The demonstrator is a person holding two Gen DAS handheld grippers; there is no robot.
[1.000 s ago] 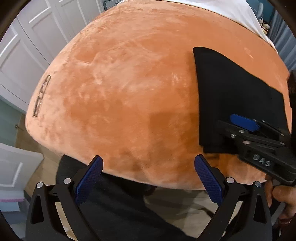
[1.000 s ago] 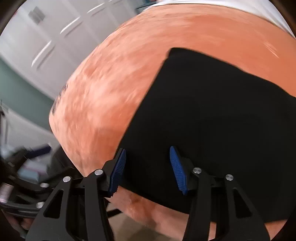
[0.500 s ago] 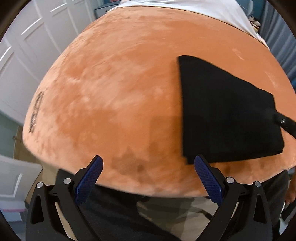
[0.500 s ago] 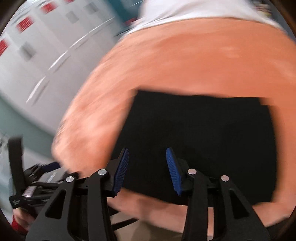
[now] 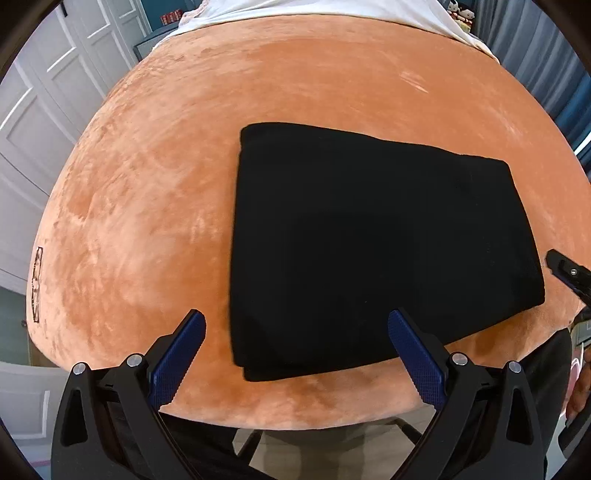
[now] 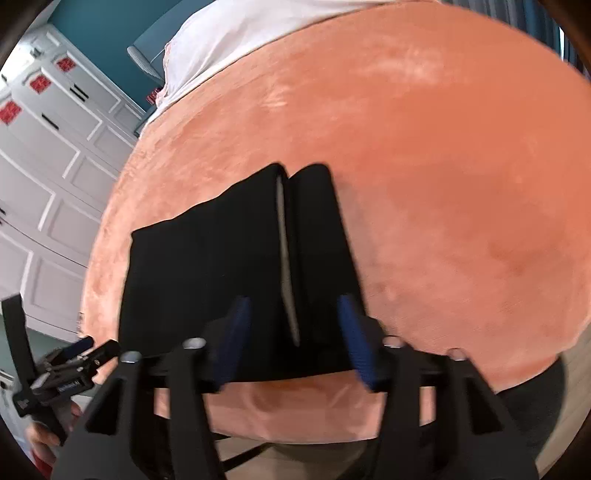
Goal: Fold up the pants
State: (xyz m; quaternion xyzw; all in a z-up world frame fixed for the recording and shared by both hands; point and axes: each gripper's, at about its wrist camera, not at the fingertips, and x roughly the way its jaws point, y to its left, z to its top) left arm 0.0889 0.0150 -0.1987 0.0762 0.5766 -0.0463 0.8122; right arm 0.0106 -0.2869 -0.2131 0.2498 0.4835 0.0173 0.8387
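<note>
The black pants (image 5: 373, 243) lie folded into a flat rectangle on the orange plush cover (image 5: 166, 184). In the right wrist view the pants (image 6: 221, 266) show a pale seam line down the folded layers. My left gripper (image 5: 295, 354) is open and empty, held just short of the pants' near edge. My right gripper (image 6: 293, 339) is open and empty, its blue pads on either side of the near edge of the pants; that view is blurred. Part of the right gripper shows at the right edge of the left wrist view (image 5: 569, 273).
White sheet (image 5: 332, 7) covers the far end of the bed. White panelled cupboard doors (image 5: 44, 122) stand to the left. The bed's near edge drops to the floor (image 5: 332, 454). Blue curtains (image 5: 576, 99) hang at the right.
The right gripper let go of the pants' corner and swung round to the right side. The left gripper moved right, so the pants now sit centred in its view.
</note>
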